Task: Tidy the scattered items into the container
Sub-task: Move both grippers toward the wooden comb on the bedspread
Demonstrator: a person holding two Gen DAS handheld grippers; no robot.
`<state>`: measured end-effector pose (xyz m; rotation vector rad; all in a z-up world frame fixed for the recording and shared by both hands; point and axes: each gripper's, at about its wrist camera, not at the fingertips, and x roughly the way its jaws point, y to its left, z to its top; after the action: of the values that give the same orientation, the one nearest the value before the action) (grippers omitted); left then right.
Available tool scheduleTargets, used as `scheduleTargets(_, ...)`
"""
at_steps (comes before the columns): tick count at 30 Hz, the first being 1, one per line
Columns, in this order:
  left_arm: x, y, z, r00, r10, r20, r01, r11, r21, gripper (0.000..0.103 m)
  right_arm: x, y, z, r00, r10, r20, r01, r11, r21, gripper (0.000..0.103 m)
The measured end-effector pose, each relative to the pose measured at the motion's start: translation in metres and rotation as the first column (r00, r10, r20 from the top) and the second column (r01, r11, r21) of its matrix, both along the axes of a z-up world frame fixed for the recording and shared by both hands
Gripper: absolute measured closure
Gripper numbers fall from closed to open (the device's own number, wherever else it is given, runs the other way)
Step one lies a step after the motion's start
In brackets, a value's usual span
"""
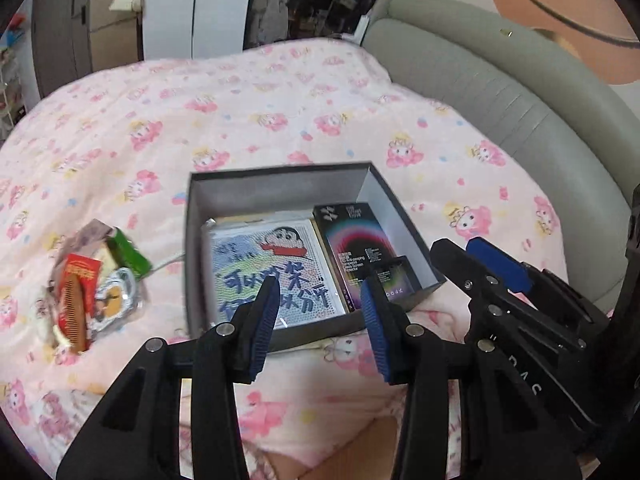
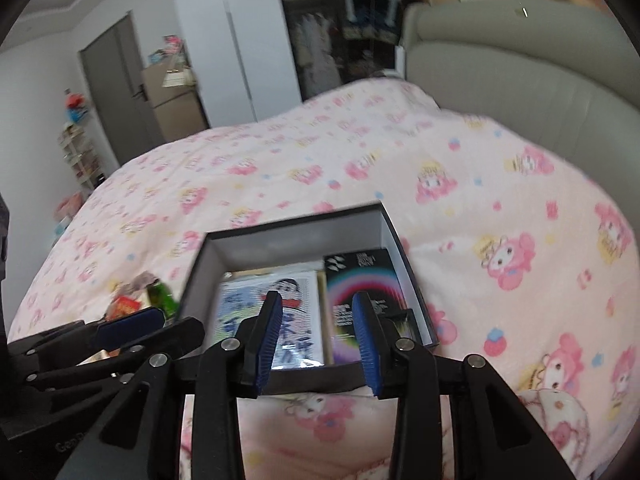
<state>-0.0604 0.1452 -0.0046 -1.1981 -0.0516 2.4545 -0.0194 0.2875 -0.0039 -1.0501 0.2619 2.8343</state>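
A dark grey open box (image 1: 280, 170) (image 2: 296, 220) sits on the bed. Inside lie a cartoon bead picture (image 1: 248, 256), a black screen-protector pack (image 1: 356, 236) and a small black box (image 1: 396, 276). Left of the box is a loose heap: a green packet (image 1: 128, 254) (image 2: 162, 298), a red packet (image 1: 80, 272), a brown comb (image 1: 76, 312) and a clear bag. My left gripper (image 1: 321, 286) hovers over the box's near edge, open with nothing between its blue pads. My right gripper (image 2: 318, 300) hangs beside it on the right, open too, nothing held.
A pink cartoon-print quilt (image 1: 240, 112) covers the bed. A grey padded headboard (image 1: 500, 92) curves along the right. Beyond the bed's far edge stand a white wardrobe (image 2: 216, 48), a grey door and stacked cardboard boxes (image 2: 172, 96).
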Motion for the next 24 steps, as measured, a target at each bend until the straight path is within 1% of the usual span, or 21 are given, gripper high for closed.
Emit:
scheduleTargets(4, 0.026, -0.015, 0.021, 0.997, 0.024, -0.072, -0.025, 1.000, -0.018, 0.061, 0.022, -0.021, 0.021, 0.999, 0.015, -0.040, -0.014, 1.000, 0.028, 0.069)
scheduleTargets(7, 0.039, -0.026, 0.028, 0.995, 0.043, -0.090, -0.045, 0.999, -0.025, 0.061, 0.035, -0.039, 0.029, 0.997, 0.040, -0.063, -0.037, 0.998, 0.058, 0.069)
scheduleTargets(11, 0.048, -0.041, 0.029, 0.994, 0.063, -0.089, -0.065, 0.998, -0.018, 0.061, 0.042, -0.057, 0.031, 0.995, 0.074, -0.064, -0.068, 0.995, 0.079, 0.069)
scheduleTargets(17, 0.056, -0.067, 0.027, 0.991, 0.098, -0.095, -0.100, 0.995, -0.022, 0.061, 0.046, -0.079, 0.029, 0.991, 0.119, -0.057, -0.114, 0.990, 0.077, 0.069)
scheduleTargets(21, 0.061, -0.084, 0.024, 0.989, 0.118, -0.088, -0.119, 0.993, -0.011, 0.061, 0.050, -0.095, 0.026, 0.988, 0.136, -0.071, -0.132, 0.989, 0.060, 0.069)
scheduleTargets(24, 0.064, -0.099, 0.020, 0.986, 0.144, -0.087, -0.146, 0.989, -0.024, 0.061, 0.045, -0.112, 0.022, 0.983, 0.177, -0.057, -0.173, 0.982, 0.070, 0.069)
